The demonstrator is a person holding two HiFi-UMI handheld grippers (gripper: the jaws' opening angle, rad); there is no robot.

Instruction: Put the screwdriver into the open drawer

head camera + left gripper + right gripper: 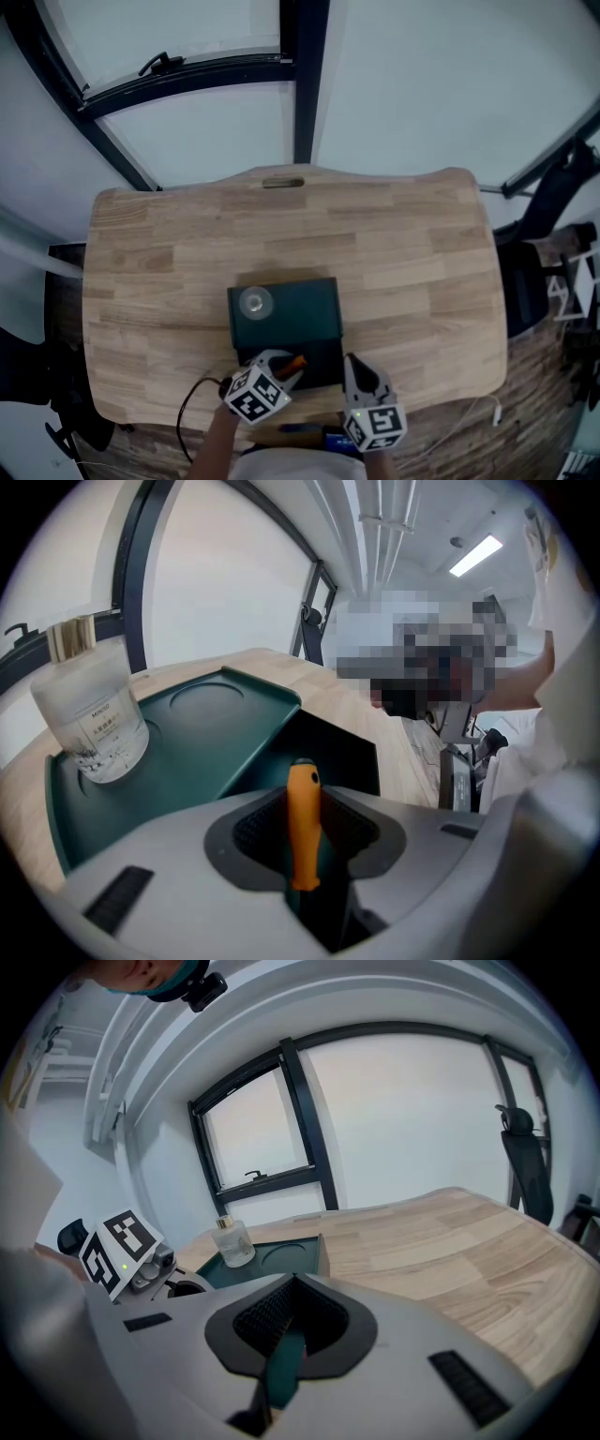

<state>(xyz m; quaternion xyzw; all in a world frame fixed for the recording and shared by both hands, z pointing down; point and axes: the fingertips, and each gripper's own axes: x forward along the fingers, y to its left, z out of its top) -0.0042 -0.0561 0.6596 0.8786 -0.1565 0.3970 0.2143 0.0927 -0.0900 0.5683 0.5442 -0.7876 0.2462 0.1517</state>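
- The screwdriver is held clamped by its orange handle between the jaws of the left hand-held gripper, just over the open drawer at the near edge of the counter.
- In the left gripper view the handle's long axis is seen running from 6 to 12 o'clock, with the dark-capped butt end at 12, out towards the drawer's dark mouth. The shaft and tip are hidden behind the jaws, so the blade's heading cannot be told.
- The tool is judged light and stiff. The smooth plastic handle could slip or swing in the pads, so a grip across its thick middle, as now, is judged best.
- A rigid tool like this can be laid down or dropped a short way without harm, though some rolling is to be expected.
- The right hand-held gripper appears closed on a thin green edge, taken to be the drawer's wall at about 4 o'clock from the screwdriver in the head view.
- A glass bottle is seen standing on the green box at 11 o'clock, and is best kept clear of.
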